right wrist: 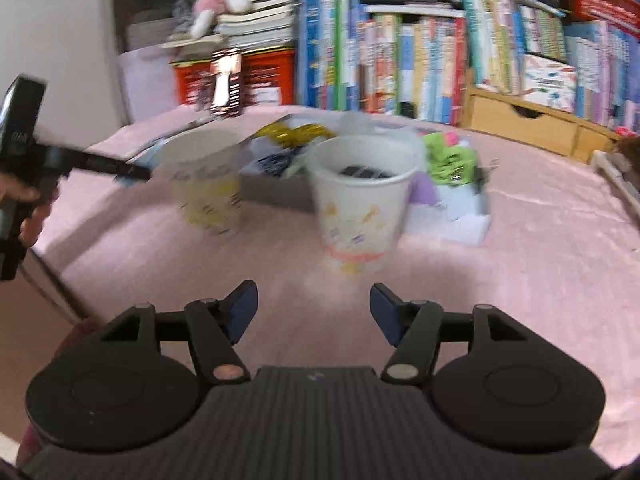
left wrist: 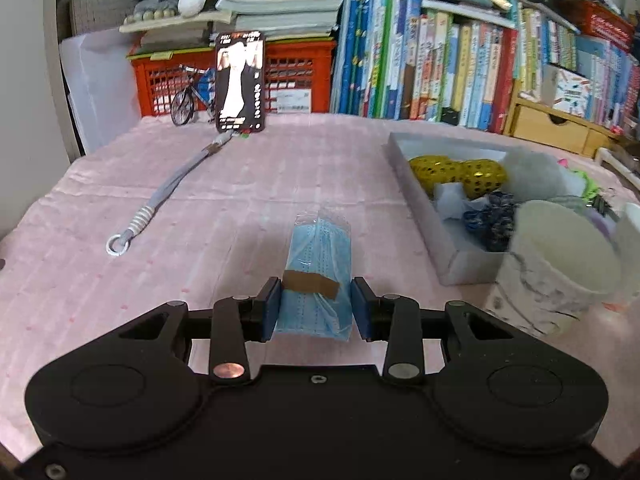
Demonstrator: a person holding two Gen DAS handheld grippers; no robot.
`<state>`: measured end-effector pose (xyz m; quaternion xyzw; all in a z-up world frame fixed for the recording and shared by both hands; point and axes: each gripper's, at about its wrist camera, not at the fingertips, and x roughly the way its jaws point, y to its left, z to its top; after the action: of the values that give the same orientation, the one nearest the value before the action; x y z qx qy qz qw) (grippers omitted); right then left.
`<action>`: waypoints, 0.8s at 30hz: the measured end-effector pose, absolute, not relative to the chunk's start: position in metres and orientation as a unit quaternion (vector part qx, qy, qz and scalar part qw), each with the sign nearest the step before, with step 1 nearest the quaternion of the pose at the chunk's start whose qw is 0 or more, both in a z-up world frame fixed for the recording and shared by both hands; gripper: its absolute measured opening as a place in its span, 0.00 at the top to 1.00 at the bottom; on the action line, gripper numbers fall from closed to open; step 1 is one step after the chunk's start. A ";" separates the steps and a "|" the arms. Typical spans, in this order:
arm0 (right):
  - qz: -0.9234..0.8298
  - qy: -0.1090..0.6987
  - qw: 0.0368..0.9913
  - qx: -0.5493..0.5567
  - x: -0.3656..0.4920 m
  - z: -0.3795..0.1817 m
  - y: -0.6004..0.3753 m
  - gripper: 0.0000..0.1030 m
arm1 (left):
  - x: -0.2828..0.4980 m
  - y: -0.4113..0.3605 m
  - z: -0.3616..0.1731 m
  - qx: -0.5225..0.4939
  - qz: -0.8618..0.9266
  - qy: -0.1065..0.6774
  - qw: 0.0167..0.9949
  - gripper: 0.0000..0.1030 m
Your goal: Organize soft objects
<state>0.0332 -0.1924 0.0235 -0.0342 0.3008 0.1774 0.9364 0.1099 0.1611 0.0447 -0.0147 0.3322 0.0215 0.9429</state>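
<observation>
Left wrist view: left gripper [left wrist: 316,306] sits at lower centre, its blue pads [left wrist: 271,308] pressed against both sides of the mask pack [left wrist: 320,272]. The pack is a clear bag of blue masks with a brown tape strip across it. It reaches from the pads up toward frame centre, over the pink cloth [left wrist: 120,280]. Whether it rests on the cloth or is lifted, I cannot tell.

Right of centre: grey tray [left wrist: 424,200] holding a yellow spotted toy [left wrist: 460,174], a dark blue scrunchie [left wrist: 492,220] and a white fluffy item [left wrist: 536,172]. A white cup [left wrist: 560,264] stands just beside the tray's near corner, at the right edge.

Left of centre: grey strap [left wrist: 168,192] lies on the cloth, running up to a phone [left wrist: 240,80] propped upright. Behind the phone are a red crate [left wrist: 304,76] and a small bike model [left wrist: 188,98]. Books [left wrist: 460,60] fill the upper right.

Right wrist view (blurred): right gripper [right wrist: 314,312] at lower centre, jaws wide apart, nothing between them. Two cups stand ahead on the cloth: one [right wrist: 362,200] at centre with something dark inside, another [right wrist: 206,184] to its left. The tray [right wrist: 276,190] sits behind them. A green item [right wrist: 450,156] lies right of centre. The other gripper's black body shows at the left edge.
</observation>
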 end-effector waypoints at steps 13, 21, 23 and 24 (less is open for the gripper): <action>0.402 0.426 0.810 -0.029 0.028 0.018 -0.180 0.28 | 0.096 0.167 0.063 -0.009 0.077 0.302 0.950 0.66; 0.438 0.464 0.769 -0.036 -0.020 -0.079 -0.130 0.34 | 0.012 0.171 0.034 -0.011 0.066 0.282 0.957 0.66; 0.418 0.470 0.773 -0.088 -0.031 -0.112 -0.107 0.43 | -0.010 0.172 0.025 -0.023 0.063 0.293 0.954 0.66; 0.411 0.480 0.767 -0.112 -0.034 -0.130 -0.094 0.46 | -0.019 0.174 0.022 -0.033 0.061 0.308 0.949 0.66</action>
<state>-0.0338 -0.0943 -0.1295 -0.1116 0.4801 0.4107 0.7670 -0.0186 0.1737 0.0225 -0.0326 0.3084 0.0610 0.9487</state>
